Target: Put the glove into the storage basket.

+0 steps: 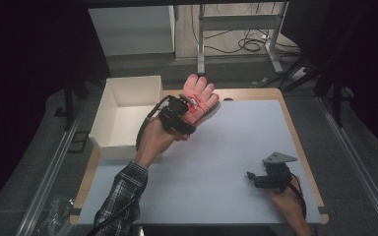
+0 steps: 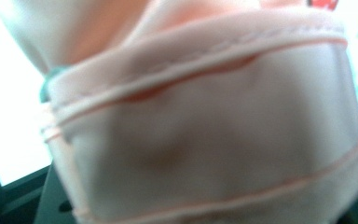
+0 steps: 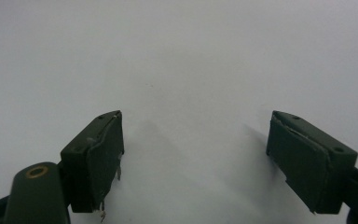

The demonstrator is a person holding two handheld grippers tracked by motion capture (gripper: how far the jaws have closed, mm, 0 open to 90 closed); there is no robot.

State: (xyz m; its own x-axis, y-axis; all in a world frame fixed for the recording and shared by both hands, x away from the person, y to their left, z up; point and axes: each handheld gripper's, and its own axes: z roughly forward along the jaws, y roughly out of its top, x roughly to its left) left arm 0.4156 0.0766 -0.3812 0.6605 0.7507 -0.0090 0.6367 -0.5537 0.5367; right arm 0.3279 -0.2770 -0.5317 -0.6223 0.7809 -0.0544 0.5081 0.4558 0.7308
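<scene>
The blurred pink glove point(image 2: 205, 116) hides the left gripper's jaws.

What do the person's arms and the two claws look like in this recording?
Left claw: black, with a black cable looping back toward a plaid sleeve. Right claw: black, topped by a grey three-cornered plate; its gripper view shows dark, blocky rectangular pads.
</scene>
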